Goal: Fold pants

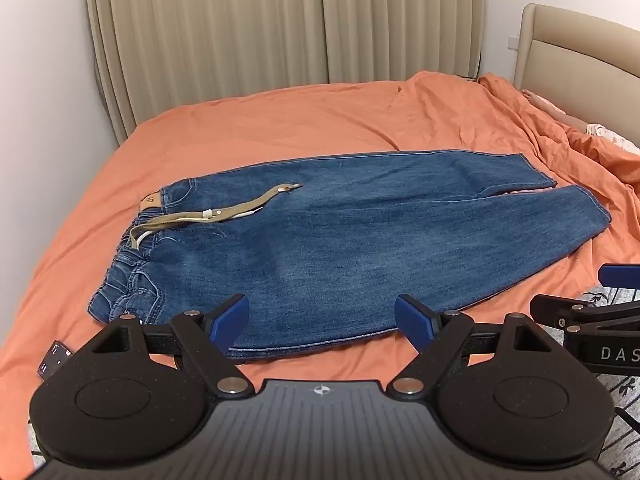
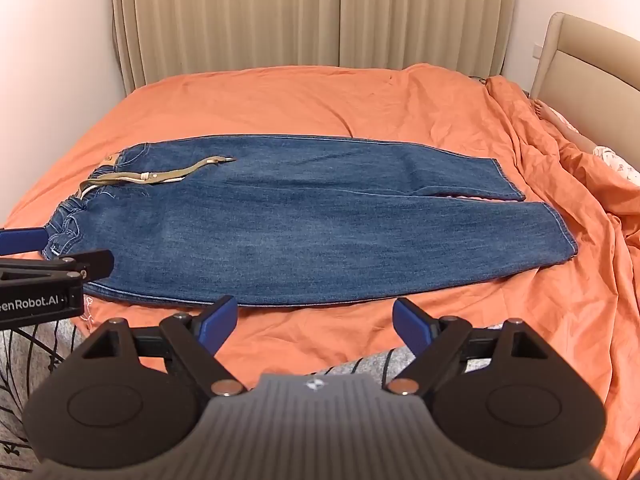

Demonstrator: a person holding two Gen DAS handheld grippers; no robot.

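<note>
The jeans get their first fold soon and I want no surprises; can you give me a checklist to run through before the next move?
1. Jeans spread flat on the bed: ok.
2. Legs side by side, hems nearly even: ok.
3. Belt tucked away: not ok, it lies loose across the denim.
4. Left claw open, empty: ok.
5. Right claw open, empty: ok.
6. Nothing under the jeans: cannot tell.

A home bedroom: bed (image 2: 280,92) in orange sheet, padded headboard (image 2: 592,56), beige curtains (image 2: 320,12).
</note>
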